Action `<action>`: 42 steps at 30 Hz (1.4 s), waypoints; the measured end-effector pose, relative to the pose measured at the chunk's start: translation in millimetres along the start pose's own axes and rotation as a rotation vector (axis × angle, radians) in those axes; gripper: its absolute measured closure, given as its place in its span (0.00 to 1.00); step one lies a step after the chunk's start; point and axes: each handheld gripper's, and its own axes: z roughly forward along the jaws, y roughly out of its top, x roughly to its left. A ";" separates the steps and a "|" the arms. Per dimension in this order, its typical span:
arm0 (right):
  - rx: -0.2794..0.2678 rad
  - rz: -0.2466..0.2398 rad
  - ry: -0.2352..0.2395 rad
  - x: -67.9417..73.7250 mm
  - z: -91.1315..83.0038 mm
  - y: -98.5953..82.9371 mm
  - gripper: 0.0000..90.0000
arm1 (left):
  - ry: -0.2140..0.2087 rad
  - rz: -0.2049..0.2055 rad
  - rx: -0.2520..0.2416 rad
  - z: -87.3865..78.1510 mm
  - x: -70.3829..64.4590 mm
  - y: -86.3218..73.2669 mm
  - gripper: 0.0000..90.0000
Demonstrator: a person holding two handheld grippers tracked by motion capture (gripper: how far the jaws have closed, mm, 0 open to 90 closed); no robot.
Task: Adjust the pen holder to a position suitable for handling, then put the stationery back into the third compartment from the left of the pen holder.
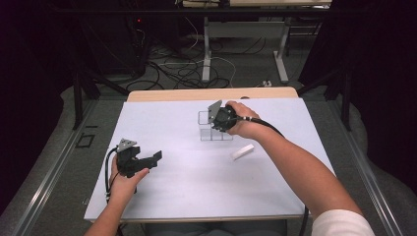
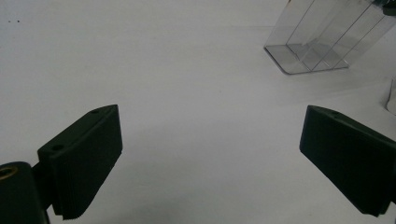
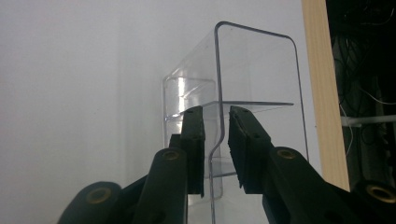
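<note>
- When you look down from the high view, the right gripper (image 1: 222, 119) sits just above the middle of the frame, right at the clear box (image 1: 209, 129). The person's hand is wrapped around it. The left gripper (image 1: 147, 161) is in the lower left of the frame, well apart from the box, and its jaws are spread wide. A small white block (image 1: 242, 152) lies on the white table (image 1: 187, 187), just right of the middle and near the box.
- In the left gripper view, the two black jaws stand far apart at the bottom left and bottom right, with bare table between them. The clear box (image 2: 322, 39) is in the upper right corner, and it has thin walls inside.
- In the right gripper view, the right gripper (image 3: 217, 140) has its jaws almost together, one on each side of a thin wall of the clear box (image 3: 254, 88). The jaws look very close to the wall, but I cannot tell if they squeeze it. A wooden table edge (image 3: 322, 84) runs down the right side.
</note>
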 end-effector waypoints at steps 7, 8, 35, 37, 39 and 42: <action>-0.014 -0.017 -0.047 1.4 -10.6 -1.3 0.73 | -0.001 -0.001 -0.004 0.3 -0.5 -0.4 0.06; -0.021 -0.014 -0.052 1.8 -11.7 -1.5 0.72 | -0.001 -0.004 -0.008 0.4 -0.7 -0.6 0.06; -0.044 0.122 -0.121 22.2 -40.2 -35.5 0.33 | 0.011 -0.009 -0.005 -1.1 0.0 -2.3 0.06; -0.038 0.120 -0.128 23.4 -42.1 -38.9 0.33 | 0.011 -0.011 -0.003 -0.7 -0.2 -2.6 0.06; -0.041 0.120 -0.120 25.5 -42.0 -42.3 0.33 | 0.012 -0.009 -0.001 -0.6 -0.3 -2.7 0.06; -0.025 0.097 -0.118 28.5 -42.4 -46.7 0.34 | 0.014 -0.010 -0.007 -0.5 -0.5 -3.3 0.06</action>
